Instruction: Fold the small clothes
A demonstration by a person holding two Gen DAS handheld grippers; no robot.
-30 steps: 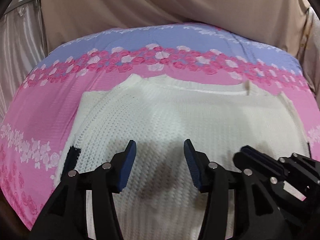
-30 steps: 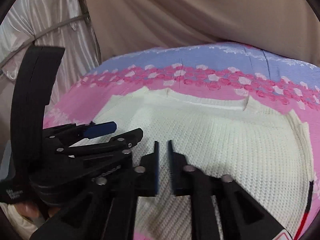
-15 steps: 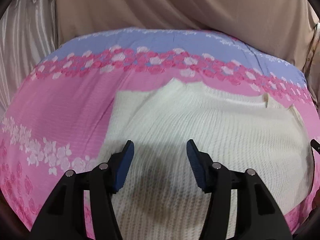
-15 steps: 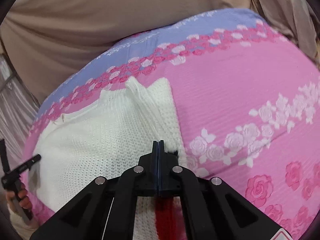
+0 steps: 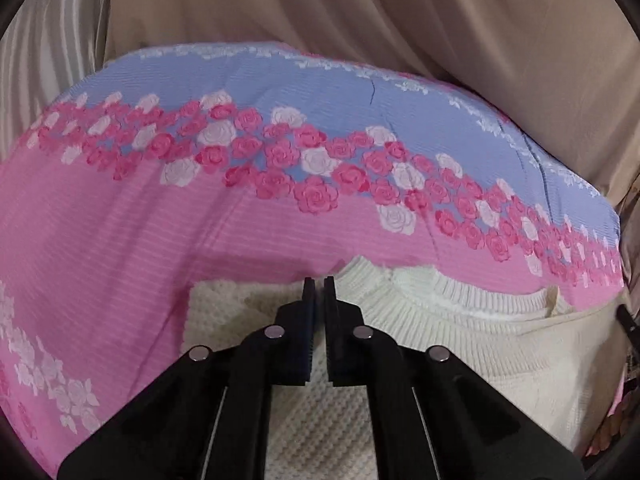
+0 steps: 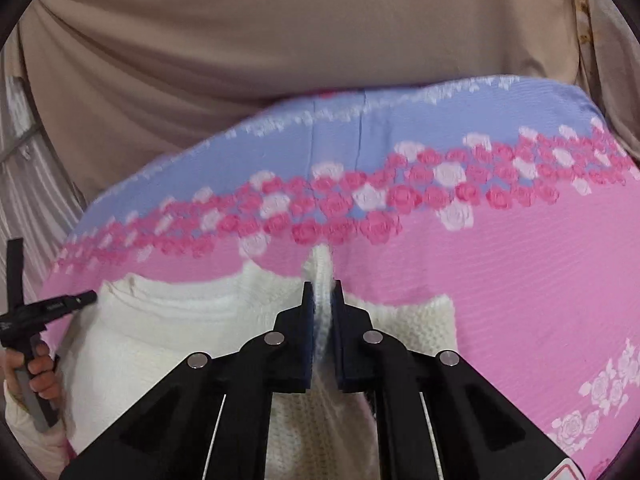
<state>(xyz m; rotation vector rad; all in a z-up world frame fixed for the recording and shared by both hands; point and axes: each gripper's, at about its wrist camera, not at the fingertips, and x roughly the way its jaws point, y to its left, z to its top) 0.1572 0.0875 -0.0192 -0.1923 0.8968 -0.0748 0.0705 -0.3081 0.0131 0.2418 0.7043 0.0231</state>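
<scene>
A white knit sweater (image 5: 460,344) lies flat on a pink and blue rose-print bedsheet (image 5: 160,220), its ribbed collar toward the far side. My left gripper (image 5: 319,282) sits at the far edge of the sweater's left shoulder. Its jaws are drawn to a thin slit with a sliver of white knit in it. In the right wrist view the sweater (image 6: 160,340) fills the lower left. My right gripper (image 6: 321,292) is shut on a raised ridge of knit at the right shoulder. The left gripper (image 6: 72,302) shows at that view's left edge, held by a hand (image 6: 40,364).
The bedsheet (image 6: 520,260) stretches bare to the right of the sweater and beyond the collar. A beige curtain (image 5: 400,20) hangs behind the bed's far edge, with silvery drapes (image 5: 40,60) at the left. A hand (image 5: 604,436) shows at the left wrist view's right edge.
The left gripper went from the sweater's middle to its far left shoulder and closed from wide open. The right gripper swung away from the left one to the right shoulder, now with knit between its jaws.
</scene>
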